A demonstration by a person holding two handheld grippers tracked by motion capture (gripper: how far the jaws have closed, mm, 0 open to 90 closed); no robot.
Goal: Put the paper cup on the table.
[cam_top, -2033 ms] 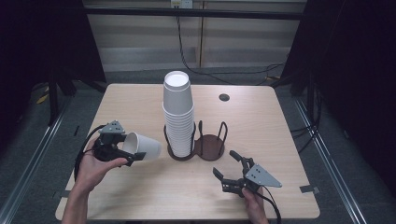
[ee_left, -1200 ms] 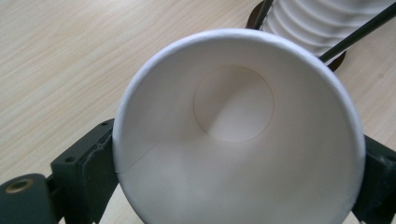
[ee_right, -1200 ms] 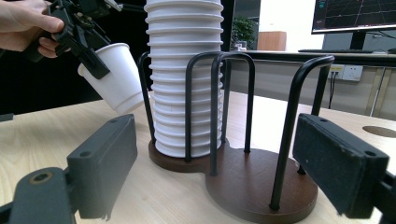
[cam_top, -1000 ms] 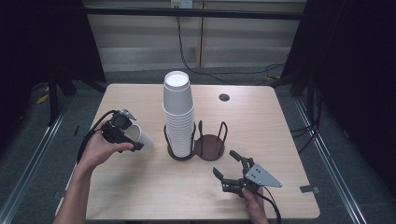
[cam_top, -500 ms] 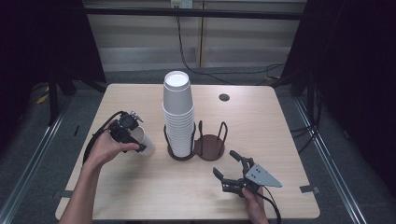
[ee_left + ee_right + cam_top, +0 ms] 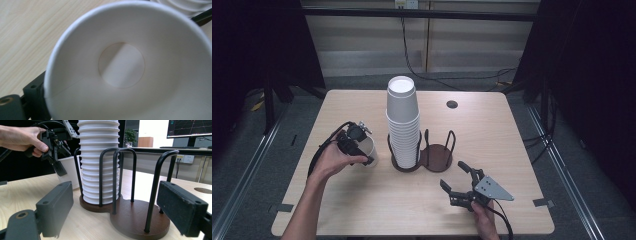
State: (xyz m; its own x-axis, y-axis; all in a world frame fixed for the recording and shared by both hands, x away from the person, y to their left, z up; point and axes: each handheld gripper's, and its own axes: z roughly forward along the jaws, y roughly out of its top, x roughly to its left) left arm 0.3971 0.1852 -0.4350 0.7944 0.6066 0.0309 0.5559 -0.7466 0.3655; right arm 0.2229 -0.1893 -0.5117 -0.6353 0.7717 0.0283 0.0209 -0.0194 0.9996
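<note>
— So where's the paper cup (image 6: 364,150) now?

— Standing upright on the tabletop (image 6: 512,135), mouth up, just left of the cup holder (image 6: 422,157) that carries the tall cup stack (image 6: 403,125). The left tongs (image 6: 362,152) come down on it from above, one jaw outside the wall on the side away from the holder; the left gripper view looks straight into the cup's mouth.

— Pinching it?

— Their jaws have just been opening with the wall between them; I can't tell whether a pad is pressing.

— And the right tongs (image 6: 459,180)?

— Spread wide and empty, low on the tabletop on the person's side of the holder, aimed at its vacant ring.

— So which hand is nearer?

— The left, plainly. The cup's long axis is vertical, so I'd judge a straight lift clears the rim.
</note>
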